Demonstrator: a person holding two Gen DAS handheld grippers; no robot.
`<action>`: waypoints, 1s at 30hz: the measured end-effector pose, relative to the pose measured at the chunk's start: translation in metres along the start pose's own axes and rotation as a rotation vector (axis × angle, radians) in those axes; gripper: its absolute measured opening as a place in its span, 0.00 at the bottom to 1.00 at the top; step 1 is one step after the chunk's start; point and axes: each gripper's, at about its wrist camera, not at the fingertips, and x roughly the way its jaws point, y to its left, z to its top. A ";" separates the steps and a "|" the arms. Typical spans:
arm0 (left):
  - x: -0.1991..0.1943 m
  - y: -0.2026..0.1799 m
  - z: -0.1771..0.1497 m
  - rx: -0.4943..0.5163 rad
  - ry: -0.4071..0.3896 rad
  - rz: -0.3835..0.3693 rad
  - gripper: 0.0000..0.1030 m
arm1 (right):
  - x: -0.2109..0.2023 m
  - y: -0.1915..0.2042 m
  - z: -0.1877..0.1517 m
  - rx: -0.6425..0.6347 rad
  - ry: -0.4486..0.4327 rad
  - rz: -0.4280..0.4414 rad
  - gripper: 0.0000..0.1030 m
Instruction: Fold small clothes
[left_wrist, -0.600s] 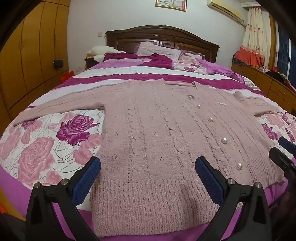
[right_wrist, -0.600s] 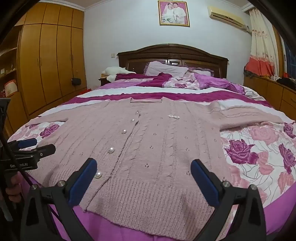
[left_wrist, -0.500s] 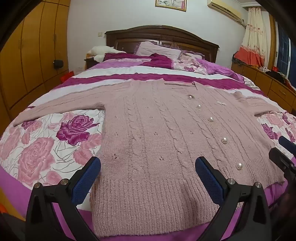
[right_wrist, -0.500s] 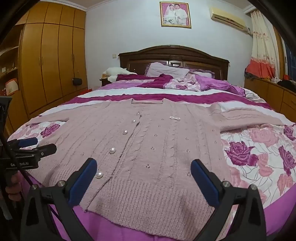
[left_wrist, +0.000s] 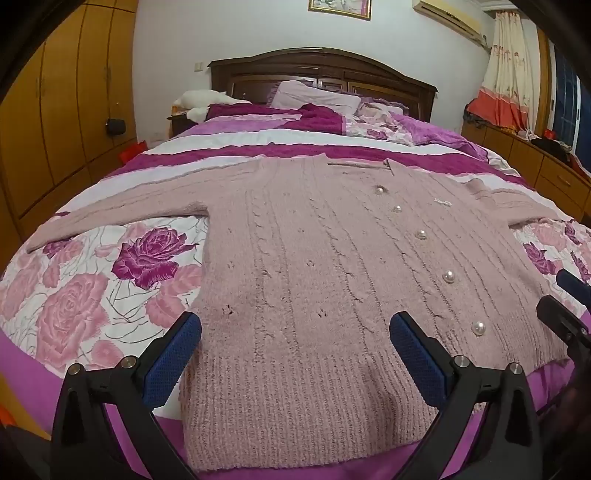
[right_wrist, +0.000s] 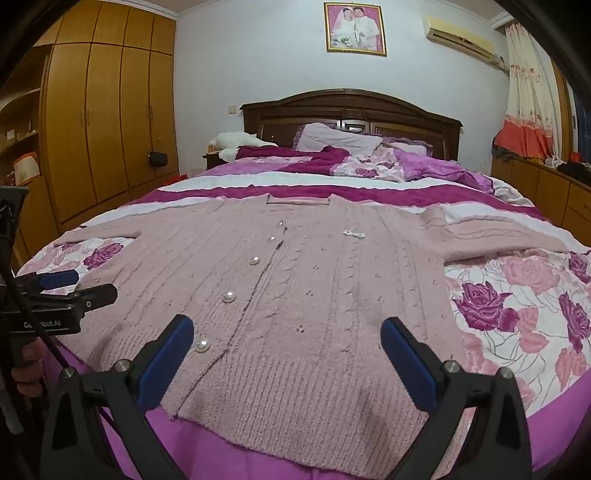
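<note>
A dusty-pink cable-knit cardigan (left_wrist: 314, 258) with pearl buttons lies flat and face up on the bed, sleeves spread to both sides, hem at the near edge. It also shows in the right wrist view (right_wrist: 314, 288). My left gripper (left_wrist: 295, 354) is open and empty, just above the left half of the hem. My right gripper (right_wrist: 286, 354) is open and empty, above the right half of the hem. Each gripper appears at the edge of the other's view: the right one (left_wrist: 565, 299), the left one (right_wrist: 66, 288).
The bed (left_wrist: 74, 295) has a rose-print cover with a purple border. Pillows and a bunched quilt (right_wrist: 351, 155) lie at the headboard. A wooden wardrobe (right_wrist: 103, 122) stands on the left, low cabinets and a curtain (right_wrist: 528, 122) on the right.
The right wrist camera has tilted up a little, so the room sits lower in its view. The left gripper and the cardigan have barely moved.
</note>
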 end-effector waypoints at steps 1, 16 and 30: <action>0.000 0.000 0.000 -0.002 0.003 -0.003 0.82 | 0.000 0.001 0.000 -0.002 0.000 0.000 1.00; 0.000 0.005 0.002 -0.033 0.003 -0.023 0.82 | 0.002 0.008 -0.003 -0.035 0.002 -0.003 1.00; 0.003 0.003 0.000 -0.015 0.018 -0.030 0.82 | 0.004 0.005 -0.003 -0.021 0.012 0.003 1.00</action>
